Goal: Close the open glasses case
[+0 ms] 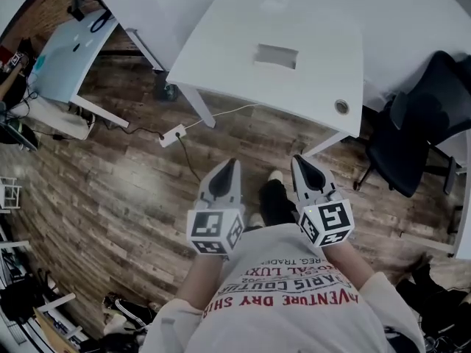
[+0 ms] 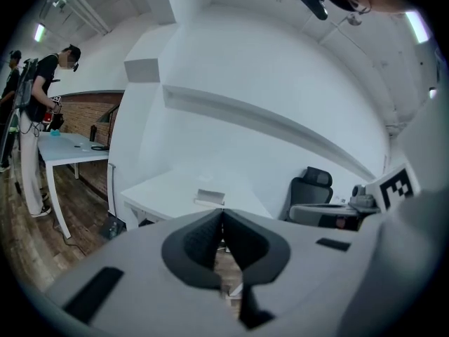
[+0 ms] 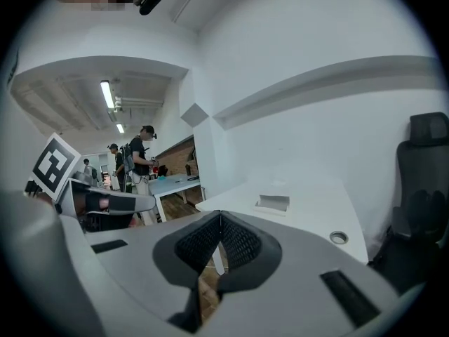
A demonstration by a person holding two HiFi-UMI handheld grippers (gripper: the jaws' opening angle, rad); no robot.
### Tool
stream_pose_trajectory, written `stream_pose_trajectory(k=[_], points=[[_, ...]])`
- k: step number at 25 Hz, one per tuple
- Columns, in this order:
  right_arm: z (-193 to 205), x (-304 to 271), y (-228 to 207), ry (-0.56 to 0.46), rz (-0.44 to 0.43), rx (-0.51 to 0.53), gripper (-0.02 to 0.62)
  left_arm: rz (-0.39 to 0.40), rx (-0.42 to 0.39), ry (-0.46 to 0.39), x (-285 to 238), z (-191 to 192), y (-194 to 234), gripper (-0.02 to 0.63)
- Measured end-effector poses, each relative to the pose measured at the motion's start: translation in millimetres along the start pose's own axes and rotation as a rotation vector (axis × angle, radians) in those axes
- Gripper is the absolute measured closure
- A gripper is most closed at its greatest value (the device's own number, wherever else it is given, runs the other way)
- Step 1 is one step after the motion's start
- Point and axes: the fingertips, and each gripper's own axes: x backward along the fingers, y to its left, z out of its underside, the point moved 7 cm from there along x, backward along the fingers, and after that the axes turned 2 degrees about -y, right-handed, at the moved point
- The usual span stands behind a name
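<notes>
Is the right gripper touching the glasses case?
Apart. The head view shows the right gripper, shut and empty, held over the wood floor, short of the white table where the glasses case lies open.

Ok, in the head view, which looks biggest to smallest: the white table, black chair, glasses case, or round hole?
1. white table
2. black chair
3. glasses case
4. round hole
The case and hole are both small, but the case looks bigger.
</notes>
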Motion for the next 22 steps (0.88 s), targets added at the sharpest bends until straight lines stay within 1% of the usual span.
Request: stream_pose_trajectory(k=[6,12,18,22], points=[[-11,-67,-44,0.004,-0.007,-0.015,0.583,-0.036,-0.013,0.011,-69,-17,25,0.601],[-34,-138,-101,0.004,-0.033,-0.049,0.583,-0.044,-0.015,0.012,-154,-45,39,0.601],[-56,-206,-163,0.022,-0.035,-0.055,0.583,-0.033,-0.007,0.063,-249,-67,52,0.601],[-67,-240,-198,0.035,-0.028,-0.052,0.583,-0.037,0.004,0.087,-298,-79,57,0.601]])
